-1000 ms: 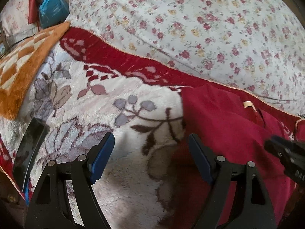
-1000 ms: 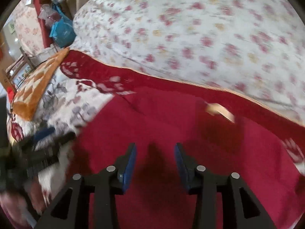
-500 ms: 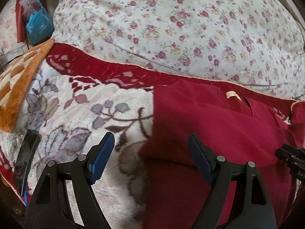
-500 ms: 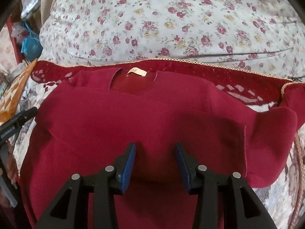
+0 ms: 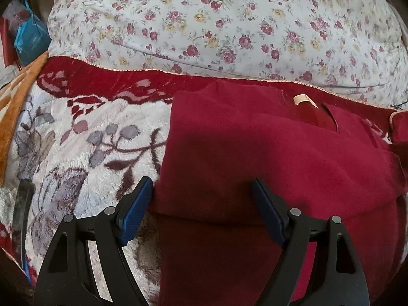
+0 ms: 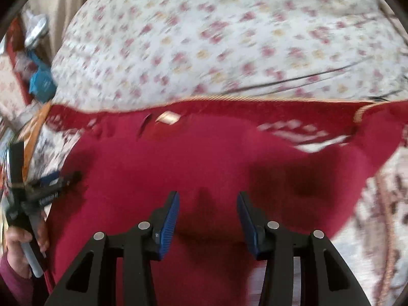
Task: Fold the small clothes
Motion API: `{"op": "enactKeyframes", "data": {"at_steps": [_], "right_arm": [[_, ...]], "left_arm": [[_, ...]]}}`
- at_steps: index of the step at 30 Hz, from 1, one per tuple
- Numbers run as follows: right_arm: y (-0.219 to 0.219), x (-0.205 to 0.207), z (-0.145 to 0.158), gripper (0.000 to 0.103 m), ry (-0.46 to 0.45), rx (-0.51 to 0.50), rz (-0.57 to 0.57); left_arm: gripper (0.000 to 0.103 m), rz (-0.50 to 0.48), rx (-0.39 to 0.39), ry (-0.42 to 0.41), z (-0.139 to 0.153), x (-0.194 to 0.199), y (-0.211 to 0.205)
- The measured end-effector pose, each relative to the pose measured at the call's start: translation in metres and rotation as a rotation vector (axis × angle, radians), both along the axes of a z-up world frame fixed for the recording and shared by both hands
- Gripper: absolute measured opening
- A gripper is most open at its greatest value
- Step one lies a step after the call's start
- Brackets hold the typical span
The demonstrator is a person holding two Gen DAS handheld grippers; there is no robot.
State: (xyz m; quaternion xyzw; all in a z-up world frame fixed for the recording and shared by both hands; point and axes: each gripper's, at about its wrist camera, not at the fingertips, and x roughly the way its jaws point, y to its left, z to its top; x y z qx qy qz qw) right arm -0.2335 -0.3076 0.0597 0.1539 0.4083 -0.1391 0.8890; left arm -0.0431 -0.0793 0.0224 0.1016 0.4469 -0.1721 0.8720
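Note:
A dark red sweater (image 5: 267, 153) lies flat on a floral plush blanket (image 5: 84, 140), neck label (image 5: 302, 100) toward the far side. Its left sleeve is folded in over the body. My left gripper (image 5: 202, 204) is open and empty, just above the sweater's folded left edge. In the right wrist view, which is blurred, the sweater (image 6: 204, 163) fills the middle and its right sleeve (image 6: 377, 137) spreads out to the right. My right gripper (image 6: 207, 214) is open and empty above the sweater's body. The left gripper (image 6: 46, 186) shows there at the left edge.
A large flowered pillow or duvet (image 5: 229, 25) lies behind the sweater. An orange checked cloth (image 5: 17, 97) and a blue bag (image 5: 30, 40) are at the far left. A dark phone-like object (image 5: 21, 209) lies on the blanket at the left.
The left gripper has moved right, so the sweater's folded left edge now lies between its fingers. The right gripper's view has swung and blurred, showing it moving over the sweater.

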Motion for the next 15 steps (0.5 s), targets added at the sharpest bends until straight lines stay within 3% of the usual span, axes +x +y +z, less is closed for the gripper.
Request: {"op": "enactKeyframes", "data": {"at_steps": [10,15], "right_arm": [[-0.139,-0.058,0.003,0.045,-0.047,0.129,-0.377],[-0.122,-0.057,0.003,0.045,-0.109,0.172,-0.333]], "left_arm": [[0.081,0.004,0.008,-0.011,-0.004,0.001,-0.001],[0.085,0.018,-0.009,-0.002,-0.007,0.004,0.001]]}}
